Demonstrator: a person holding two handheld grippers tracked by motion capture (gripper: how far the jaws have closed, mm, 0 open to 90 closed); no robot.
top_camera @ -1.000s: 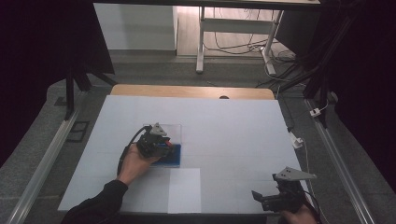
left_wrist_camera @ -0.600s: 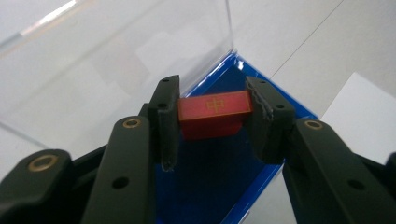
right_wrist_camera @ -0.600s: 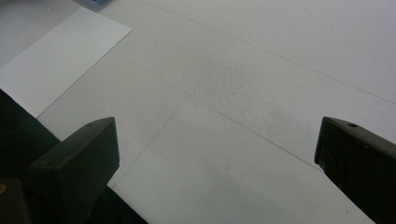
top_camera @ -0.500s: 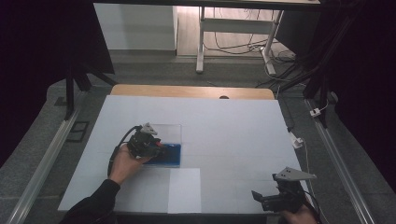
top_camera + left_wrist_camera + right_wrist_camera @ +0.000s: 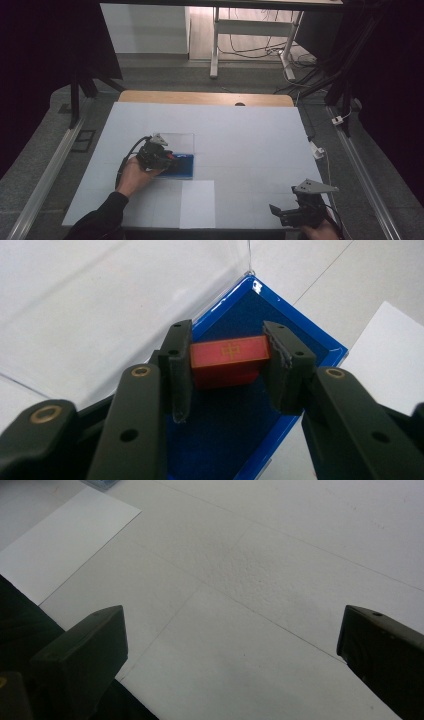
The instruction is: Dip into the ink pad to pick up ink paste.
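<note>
On the white table [image 5: 240, 135] in a dark room, left tongs [image 5: 227, 367] clamp a red block [image 5: 229, 360]; right tongs [image 5: 230, 655] gape apart.

The high view looks forward and down from above the near edge of the bench [image 5: 240, 130] and takes in its whole top. The left gripper view sits very close over the blue tray [image 5: 295, 335], looking down along its jaws. The right gripper view looks low across the bench near its near right corner. The white paper sheet [image 5: 197, 202] appears in all three views.
</note>
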